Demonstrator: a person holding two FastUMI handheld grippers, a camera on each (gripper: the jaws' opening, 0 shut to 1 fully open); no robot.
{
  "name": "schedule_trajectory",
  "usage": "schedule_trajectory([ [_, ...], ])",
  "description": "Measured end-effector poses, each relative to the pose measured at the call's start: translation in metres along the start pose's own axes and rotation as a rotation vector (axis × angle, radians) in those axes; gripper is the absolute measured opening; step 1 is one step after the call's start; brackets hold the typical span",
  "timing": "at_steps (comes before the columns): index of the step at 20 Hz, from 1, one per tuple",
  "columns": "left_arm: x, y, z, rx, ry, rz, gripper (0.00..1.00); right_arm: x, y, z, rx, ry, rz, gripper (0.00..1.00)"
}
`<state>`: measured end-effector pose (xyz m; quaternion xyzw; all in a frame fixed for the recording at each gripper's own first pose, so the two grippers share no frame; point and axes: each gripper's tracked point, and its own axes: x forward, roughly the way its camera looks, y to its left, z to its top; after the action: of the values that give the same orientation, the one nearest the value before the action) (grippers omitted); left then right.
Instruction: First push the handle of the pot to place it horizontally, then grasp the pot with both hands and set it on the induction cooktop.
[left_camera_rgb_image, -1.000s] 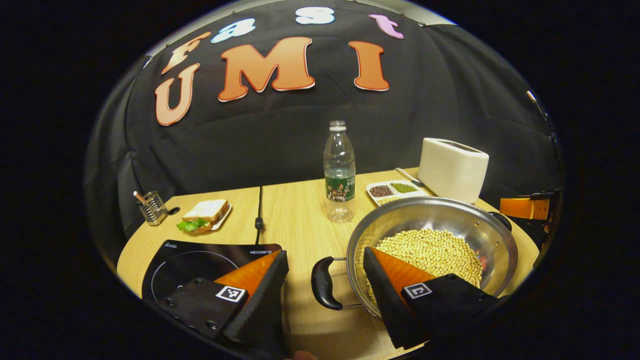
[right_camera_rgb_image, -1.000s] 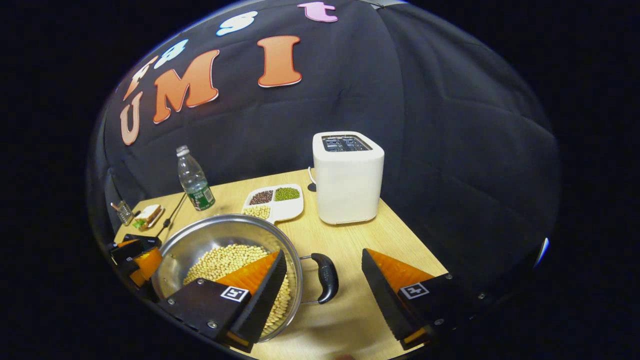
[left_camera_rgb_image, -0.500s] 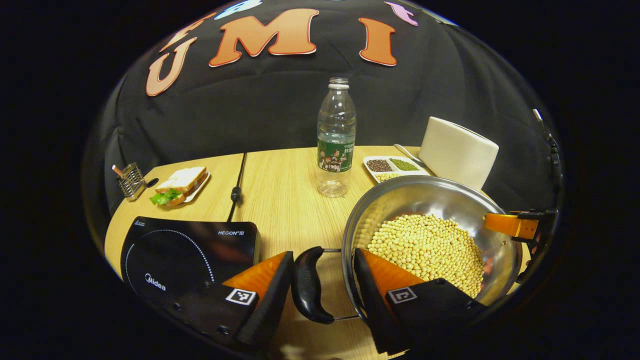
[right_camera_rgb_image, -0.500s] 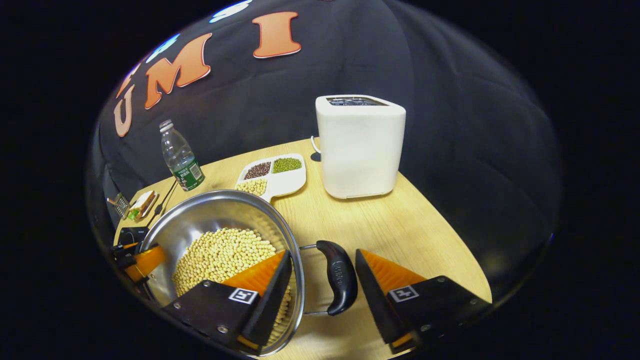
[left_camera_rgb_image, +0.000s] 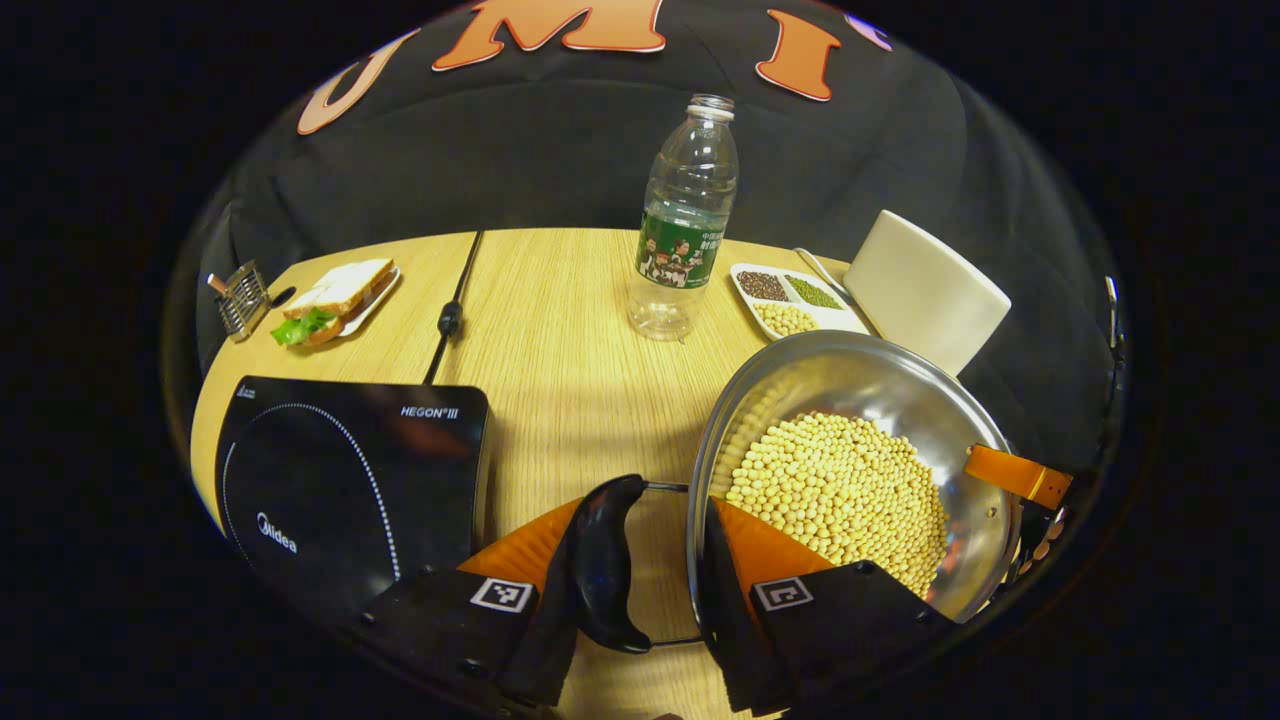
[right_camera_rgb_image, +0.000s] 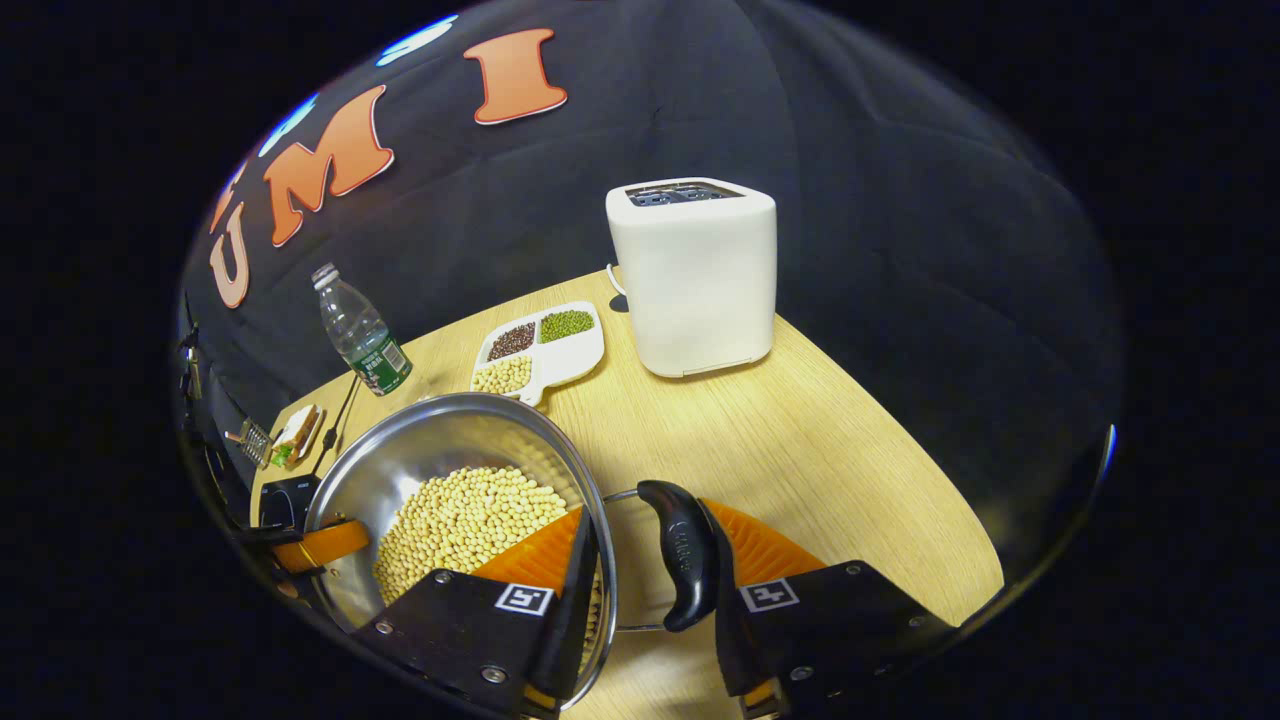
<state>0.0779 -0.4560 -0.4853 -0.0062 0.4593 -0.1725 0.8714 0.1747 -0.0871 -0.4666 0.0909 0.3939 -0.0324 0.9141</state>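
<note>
1. The round stainless-steel pot (left_camera_rgb_image: 860, 400), filled with pale yellow soybeans (left_camera_rgb_image: 835, 490), stands on the light wooden tabletop (left_camera_rgb_image: 570, 350) just beside the black glass induction cooktop (left_camera_rgb_image: 340, 480), not on it.
2. The left tongs (left_camera_rgb_image: 640, 590) straddle the pot's near black loop handle (left_camera_rgb_image: 605, 560): one finger touches the handle, the other lies inside the pot's rim. They are narrowed, but a full clamp cannot be told.
3. The right tongs (right_camera_rgb_image: 650, 590) straddle the opposite black handle (right_camera_rgb_image: 682, 550) the same way; grip likewise unclear.
4. Beyond the pot stand a clear plastic bottle (left_camera_rgb_image: 685, 220), a white divided dish of beans (left_camera_rgb_image: 790, 300) and a white toaster (right_camera_rgb_image: 693, 275), which is partly cut off in the left gripper view.
5. Bare tabletop lies between the pot and the cooktop.
</note>
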Motion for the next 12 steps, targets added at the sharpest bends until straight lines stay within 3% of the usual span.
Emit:
schedule_trajectory([
  [2,-0.005,0.007,0.011,0.026,-0.047,0.000,0.67,-0.021,0.003,0.011,0.014,-0.022,0.009,0.53],
  [5,-0.018,0.017,0.023,0.036,-0.087,-0.008,0.63,-0.051,0.021,0.030,0.027,-0.055,0.025,0.53],
  [12,-0.057,0.045,0.043,0.026,-0.152,0.012,0.65,-0.112,0.105,0.042,0.007,-0.093,0.080,0.53],
])
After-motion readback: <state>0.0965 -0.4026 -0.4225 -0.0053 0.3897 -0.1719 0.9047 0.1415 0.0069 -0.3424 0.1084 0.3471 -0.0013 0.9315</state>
